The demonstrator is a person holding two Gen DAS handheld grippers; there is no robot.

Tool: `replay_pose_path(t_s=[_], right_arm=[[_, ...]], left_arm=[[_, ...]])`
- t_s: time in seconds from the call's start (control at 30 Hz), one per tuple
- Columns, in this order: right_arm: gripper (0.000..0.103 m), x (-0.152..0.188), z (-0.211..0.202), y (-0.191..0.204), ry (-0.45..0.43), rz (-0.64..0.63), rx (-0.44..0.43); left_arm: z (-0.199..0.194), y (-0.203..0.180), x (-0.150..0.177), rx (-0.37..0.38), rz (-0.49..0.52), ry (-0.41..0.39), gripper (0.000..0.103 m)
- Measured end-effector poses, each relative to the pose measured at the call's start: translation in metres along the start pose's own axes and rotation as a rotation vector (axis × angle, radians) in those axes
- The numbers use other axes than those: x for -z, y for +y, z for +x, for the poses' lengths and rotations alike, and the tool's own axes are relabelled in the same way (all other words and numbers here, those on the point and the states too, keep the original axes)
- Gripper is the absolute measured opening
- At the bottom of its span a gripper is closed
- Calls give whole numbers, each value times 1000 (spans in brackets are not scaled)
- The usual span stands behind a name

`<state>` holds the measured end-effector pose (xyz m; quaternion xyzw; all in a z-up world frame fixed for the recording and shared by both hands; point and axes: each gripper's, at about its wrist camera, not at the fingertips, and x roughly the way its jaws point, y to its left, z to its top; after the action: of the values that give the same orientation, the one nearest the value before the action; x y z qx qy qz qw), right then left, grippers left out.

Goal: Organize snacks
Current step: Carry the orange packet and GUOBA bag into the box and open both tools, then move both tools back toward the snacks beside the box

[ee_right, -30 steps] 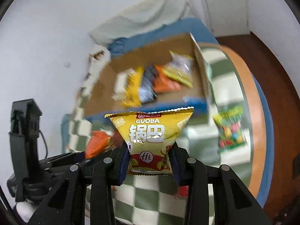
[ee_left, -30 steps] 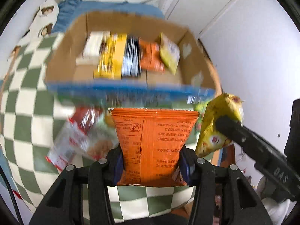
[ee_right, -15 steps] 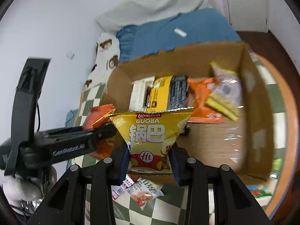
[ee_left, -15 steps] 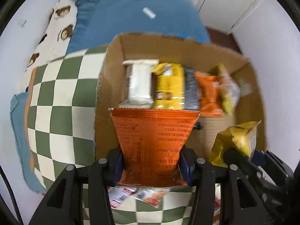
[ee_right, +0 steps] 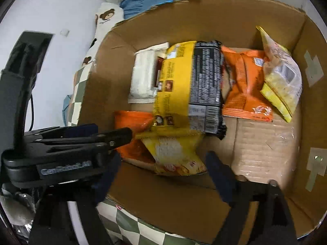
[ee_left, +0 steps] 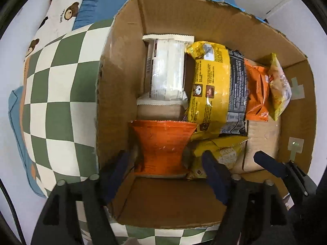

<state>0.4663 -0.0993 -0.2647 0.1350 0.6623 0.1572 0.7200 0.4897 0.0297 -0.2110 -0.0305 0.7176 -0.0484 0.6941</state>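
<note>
A cardboard box (ee_left: pixel 120 77) holds several snack packets. My left gripper (ee_left: pixel 165 157) points straight down into its near left corner, jaws opening. The orange packet (ee_left: pixel 163 147) stands between the fingers, and the pads are clear of its sides. Beside it lies the yellow GUOBA packet (ee_left: pixel 222 153). In the right wrist view that yellow packet (ee_right: pixel 173 155) rests on the box floor, and my right gripper (ee_right: pixel 163 159) straddles it with jaws opening and not touching it. The left gripper's black body (ee_right: pixel 81 143) fills the left side there, beside the orange packet (ee_right: pixel 132 126).
Further back in the box lie a white packet (ee_left: pixel 165 71), a yellow and black packet (ee_left: pixel 216 85), another orange packet (ee_left: pixel 255 94) and a pale yellow one (ee_left: pixel 280 87). The box stands on a green and white checked cloth (ee_left: pixel 61 102). A bear-print pillow (ee_left: pixel 61 10) lies beyond.
Both grippers came down over the box and into it. Each was shut on its packet; now both jaws stand apart and the orange and yellow packets sit loose in the box.
</note>
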Motion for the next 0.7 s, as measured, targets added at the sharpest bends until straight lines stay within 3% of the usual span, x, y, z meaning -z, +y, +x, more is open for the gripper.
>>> replay_pose_path(t_s=[0.1,0.47,0.7], right_arm=[[94,1,-4,-5,-3,9,11],[94,7,-39,-21,-67,24,160],[94,18,-60,-33,-103,57,197]], left_arm=[[-1,-2,1,1,2,-13,83],[-28,-11,13,-39,-11,-127,83],[-47,-16,27,-30,-7,-195,83]])
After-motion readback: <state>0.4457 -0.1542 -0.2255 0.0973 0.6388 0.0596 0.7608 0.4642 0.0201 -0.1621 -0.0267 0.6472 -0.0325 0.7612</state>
